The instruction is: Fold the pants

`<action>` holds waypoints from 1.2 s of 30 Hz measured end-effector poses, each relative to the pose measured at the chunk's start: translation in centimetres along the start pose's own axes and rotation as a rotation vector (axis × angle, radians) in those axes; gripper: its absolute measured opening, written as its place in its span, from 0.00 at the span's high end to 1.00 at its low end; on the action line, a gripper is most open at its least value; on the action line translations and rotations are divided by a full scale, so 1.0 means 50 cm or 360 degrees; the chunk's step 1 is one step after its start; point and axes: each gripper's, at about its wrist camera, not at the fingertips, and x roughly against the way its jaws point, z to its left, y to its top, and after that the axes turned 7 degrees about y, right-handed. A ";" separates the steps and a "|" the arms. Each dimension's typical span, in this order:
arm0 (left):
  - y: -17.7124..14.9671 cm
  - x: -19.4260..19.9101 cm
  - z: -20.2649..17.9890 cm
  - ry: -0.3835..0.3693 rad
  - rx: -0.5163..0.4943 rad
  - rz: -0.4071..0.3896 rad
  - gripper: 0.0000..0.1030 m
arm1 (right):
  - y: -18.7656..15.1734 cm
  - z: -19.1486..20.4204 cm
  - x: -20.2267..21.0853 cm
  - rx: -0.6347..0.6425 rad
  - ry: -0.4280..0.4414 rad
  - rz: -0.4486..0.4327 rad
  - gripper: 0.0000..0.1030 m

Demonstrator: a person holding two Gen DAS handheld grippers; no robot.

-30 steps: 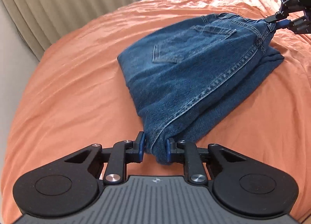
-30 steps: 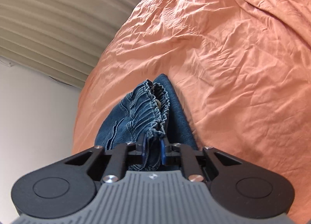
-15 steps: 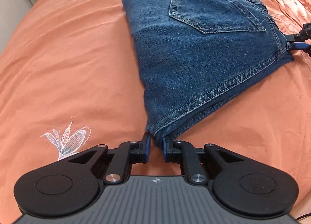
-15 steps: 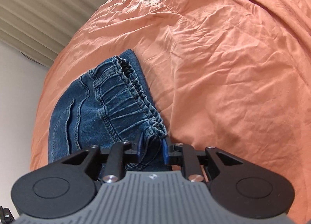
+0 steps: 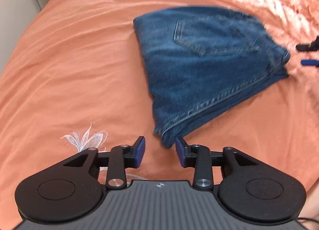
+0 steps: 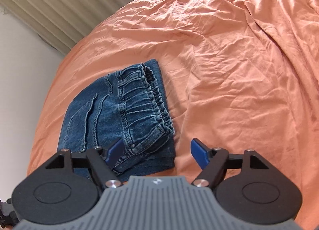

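Folded blue jeans (image 5: 201, 70) lie flat on the orange bed cover (image 5: 69, 70), back pocket up. My left gripper (image 5: 160, 153) hovers just above the jeans' near corner, its jaws opening, the corner's tip between the pads with no pad pressing it. In the right wrist view the jeans (image 6: 111, 114) show their gathered elastic waistband. My right gripper (image 6: 156, 151) stands over the waistband corner, jaws opening wide; the denim lies between them, free of the pads. The right gripper's fingertips (image 5: 308, 62) show at the right edge of the left wrist view.
The orange cover (image 6: 229, 60) is wrinkled and spreads wide to the right of the jeans. A white embroidered flower (image 5: 85, 138) marks it near my left gripper. Beige curtains (image 6: 59, 4) and a pale wall stand beyond the bed's edge.
Both grippers have let go of the jeans and their jaws have spread. The jeans, earlier held up at two corners, now lie flat on the bed. Both grippers have lifted slightly.
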 end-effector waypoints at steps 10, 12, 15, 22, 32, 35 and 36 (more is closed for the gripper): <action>0.098 -0.061 0.131 -0.0491 0.0818 -0.0280 0.33 | 0.103 -0.019 -0.072 0.0018 0.0162 0.0147 0.26; 0.105 -0.106 0.147 -0.0584 0.0975 -0.0264 0.33 | 0.114 -0.038 -0.104 -0.0040 0.0227 0.0198 0.28; 0.109 -0.168 0.157 -0.0637 0.1104 -0.0234 0.33 | 0.124 -0.067 -0.154 -0.0108 0.0275 0.0262 0.30; 0.095 -0.282 0.177 -0.0783 0.1322 -0.0142 0.33 | 0.131 -0.144 -0.242 -0.0380 0.0501 0.0282 0.36; 0.103 -0.311 0.153 -0.0792 0.1433 -0.0173 0.78 | 0.139 -0.109 -0.236 -0.0261 0.0556 0.0225 0.72; 0.116 -0.278 0.138 -0.0707 0.1427 -0.0232 0.89 | 0.153 -0.063 -0.205 -0.0187 0.0510 0.0198 0.78; 0.117 -0.265 0.135 -0.0695 0.1438 -0.0253 0.89 | 0.157 -0.045 -0.192 -0.0155 0.0490 0.0189 0.79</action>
